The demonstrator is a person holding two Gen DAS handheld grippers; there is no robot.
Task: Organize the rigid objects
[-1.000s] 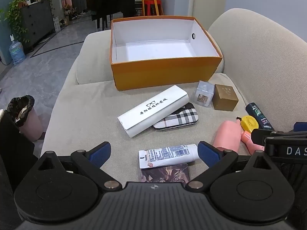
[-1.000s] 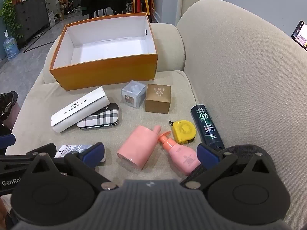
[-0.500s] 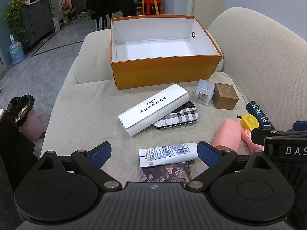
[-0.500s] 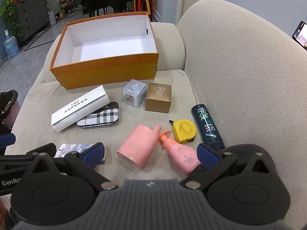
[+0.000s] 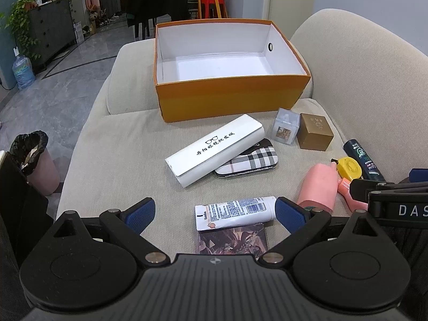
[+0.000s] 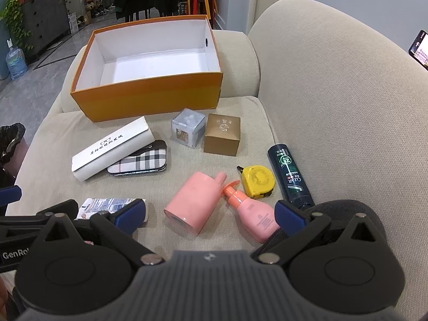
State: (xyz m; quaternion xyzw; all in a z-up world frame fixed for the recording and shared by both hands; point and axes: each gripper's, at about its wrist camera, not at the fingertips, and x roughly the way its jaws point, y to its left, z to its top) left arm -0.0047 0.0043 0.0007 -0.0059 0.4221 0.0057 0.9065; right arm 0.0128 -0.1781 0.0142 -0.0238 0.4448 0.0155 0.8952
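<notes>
Left claw [image 5: 215, 211] and right claw [image 6: 211, 214] both hover spread wide and empty above the sofa cushion [image 5: 128, 144], where the small items lie scattered just before the empty orange box [image 6: 149, 99].

Card [image 5: 232, 238] half hidden under tube [image 5: 235, 212] and left gripper body. Plaid case [image 5: 247, 161] partly tucked beneath white glasses box [image 5: 214, 149]. Phone [image 6: 420, 49] cut off at right edge.

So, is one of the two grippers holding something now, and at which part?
Nothing is held. The left gripper and the right gripper are both open above the sofa.
</notes>
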